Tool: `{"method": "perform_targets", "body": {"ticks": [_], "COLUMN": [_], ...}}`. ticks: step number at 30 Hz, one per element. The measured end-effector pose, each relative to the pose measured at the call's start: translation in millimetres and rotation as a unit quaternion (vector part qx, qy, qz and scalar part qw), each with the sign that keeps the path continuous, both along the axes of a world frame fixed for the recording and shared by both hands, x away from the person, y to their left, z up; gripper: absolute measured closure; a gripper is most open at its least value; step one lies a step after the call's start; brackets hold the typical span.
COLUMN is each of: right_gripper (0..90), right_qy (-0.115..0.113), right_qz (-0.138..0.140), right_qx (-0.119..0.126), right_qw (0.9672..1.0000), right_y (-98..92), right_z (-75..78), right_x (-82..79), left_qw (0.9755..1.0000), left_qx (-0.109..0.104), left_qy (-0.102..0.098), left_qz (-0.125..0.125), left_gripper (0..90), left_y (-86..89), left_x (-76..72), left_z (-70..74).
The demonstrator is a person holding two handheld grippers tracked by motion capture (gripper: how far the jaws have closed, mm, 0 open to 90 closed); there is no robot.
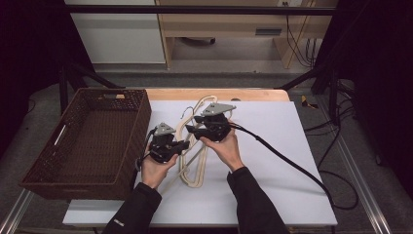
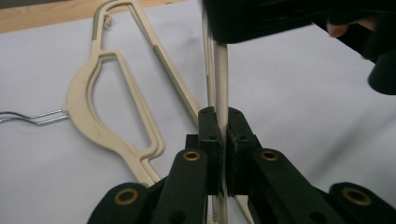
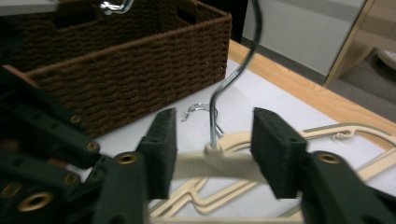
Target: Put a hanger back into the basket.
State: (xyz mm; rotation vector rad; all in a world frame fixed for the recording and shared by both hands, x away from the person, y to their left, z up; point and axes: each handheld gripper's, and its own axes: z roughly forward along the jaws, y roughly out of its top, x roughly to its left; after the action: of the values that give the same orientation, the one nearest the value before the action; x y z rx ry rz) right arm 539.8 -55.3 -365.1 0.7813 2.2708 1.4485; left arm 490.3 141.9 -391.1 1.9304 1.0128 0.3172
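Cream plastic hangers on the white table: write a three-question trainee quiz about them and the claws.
1. True or false: the left claw is shut on a bar of a cream plastic hanger.
2. Pick one. In the high view, what stands to the left of the hangers? A) a brown woven basket B) a steel bucket C) a cardboard box
3. Fill the gap: the thin hook rising between the jaws of the open right claw is made of ____.

Key: 1 true; 2 A; 3 metal.
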Motion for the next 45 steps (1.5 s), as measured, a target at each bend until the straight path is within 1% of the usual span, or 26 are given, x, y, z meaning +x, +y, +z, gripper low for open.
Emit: {"method": "perform_targets", "body": {"ticks": [1, 2, 3, 5, 9, 10, 11, 12, 14, 15, 16, 18, 19, 23, 24, 26, 27, 28, 29, 32, 34, 35, 37, 39, 42, 45], "right_gripper": [40.2, 37.3, 37.3, 31.9, 24.9, 22.5, 22.5, 20.6, 18.6, 18.6, 17.7, 16.8, 16.8, 13.8, 13.8, 11.9, 10.7, 9.1, 8.2, 6.8, 6.3, 6.3, 6.2, 6.2, 6.3, 6.2], "right_qy": [-0.01, -0.015, -0.015, -0.025, -0.028, -0.03, -0.03, -0.03, -0.023, -0.023, -0.017, -0.012, -0.012, -0.005, -0.005, -0.007, -0.01, -0.01, -0.009, -0.011, -0.011, -0.012, -0.013, -0.014, -0.013, -0.013], "right_qz": [0.005, 0.002, 0.002, -0.003, -0.016, -0.027, -0.027, -0.04, -0.05, -0.05, -0.061, -0.074, -0.074, -0.1, -0.1, -0.108, -0.118, -0.118, -0.127, -0.136, -0.135, -0.137, -0.135, -0.134, -0.136, -0.138], "right_qx": [0.011, 0.017, 0.017, 0.027, 0.048, 0.058, 0.058, 0.063, 0.069, 0.069, 0.069, 0.068, 0.068, 0.073, 0.073, 0.071, 0.075, 0.075, 0.075, 0.071, 0.066, 0.065, 0.063, 0.063, 0.062, 0.061], "right_qw": [0.9999, 0.9997, 0.9997, 0.9993, 0.9983, 0.9975, 0.9975, 0.9967, 0.9961, 0.9961, 0.9956, 0.9948, 0.9948, 0.9923, 0.9923, 0.9916, 0.9902, 0.9902, 0.9891, 0.9881, 0.9885, 0.9883, 0.9888, 0.9889, 0.9886, 0.9885], "right_y": [-9.8, -15.9, -15.9, -29.9, -63.9, -82.2, -82.2, -99.9, -117.3, -117.3, -134.2, -148.8, -148.8, -177.6, -177.6, -186.1, -192.6, -192.6, -194.2, -198.4, -199.3, -199.1, -198.9, -198.8, -198.6, -198.5], "right_z": [6.7, 10.0, 10.0, 16.4, 24.7, 25.4, 25.4, 23.1, 18.0, 18.0, 11.2, 3.8, 3.8, -10.3, -10.3, -13.2, -15.3, -15.3, -16.2, -18.1, -18.6, -18.9, -19.1, -19.0, -18.6, -18.6], "right_x": [-10.8, -16.2, -16.2, -27.8, -51.8, -63.2, -63.2, -73.9, -82.7, -82.7, -90.2, -96.3, -96.3, -109.4, -109.4, -114.2, -118.3, -118.3, -119.9, -123.1, -124.6, -125.3, -126.3, -126.8, -127.1, -127.2], "left_qw": [1.0, 0.9999, 0.9998, 0.9996, 0.9987, 0.9984, 0.998, 0.9975, 0.9967, 0.9962, 0.9957, 0.995, 0.9948, 0.9941, 0.9939, 0.9934, 0.9931, 0.9929, 0.9922, 0.9924, 0.9929, 0.9929, 0.9934, 0.994, 0.9934, 0.9936], "left_qx": [0.003, 0.007, 0.012, 0.016, 0.021, 0.024, 0.025, 0.029, 0.035, 0.038, 0.041, 0.043, 0.043, 0.041, 0.043, 0.053, 0.056, 0.06, 0.067, 0.069, 0.064, 0.067, 0.063, 0.054, 0.056, 0.055], "left_qy": [-0.003, -0.009, -0.012, -0.018, -0.034, -0.038, -0.041, -0.046, -0.052, -0.055, -0.06, -0.065, -0.067, -0.077, -0.079, -0.084, -0.087, -0.089, -0.091, -0.094, -0.095, -0.094, -0.093, -0.093, -0.099, -0.099], "left_qz": [-0.002, -0.003, -0.006, -0.013, -0.031, -0.035, -0.04, -0.046, -0.052, -0.056, -0.057, -0.061, -0.063, -0.065, -0.063, -0.057, -0.054, -0.052, -0.052, -0.04, -0.032, -0.028, -0.023, -0.019, -0.012, 0.005], "left_gripper": [86.6, 86.6, 86.6, 86.6, 86.5, 86.5, 86.5, 86.5, 86.5, 86.5, 86.5, 86.5, 86.5, 86.5, 86.5, 86.4, 86.4, 86.4, 86.4, 86.4, 86.4, 86.4, 86.4, 86.4, 86.4, 86.4], "left_y": [1.1, 1.9, 3.0, 5.5, 12.7, 14.8, 16.8, 19.2, 23.5, 25.9, 28.4, 35.1, 39.2, 58.5, 63.6, 73.9, 79.4, 84.8, 91.1, 109.0, 122.4, 129.0, 142.3, 154.8, 171.6, 186.4], "left_x": [-2.6, -5.4, -8.2, -13.3, -24.0, -26.8, -29.6, -32.1, -37.2, -39.3, -41.5, -44.4, -45.1, -45.8, -45.4, -43.8, -42.4, -40.7, -38.9, -33.3, -29.2, -27.5, -24.1, -21.3, -19.6, -17.8], "left_z": [2.9, 6.0, 9.6, 17.5, 38.1, 43.8, 49.2, 54.4, 64.4, 69.4, 74.1, 83.8, 88.5, 104.6, 108.0, 113.5, 115.6, 117.3, 119.1, 121.6, 122.7, 123.3, 123.7, 123.7, 122.6, 118.7]}}
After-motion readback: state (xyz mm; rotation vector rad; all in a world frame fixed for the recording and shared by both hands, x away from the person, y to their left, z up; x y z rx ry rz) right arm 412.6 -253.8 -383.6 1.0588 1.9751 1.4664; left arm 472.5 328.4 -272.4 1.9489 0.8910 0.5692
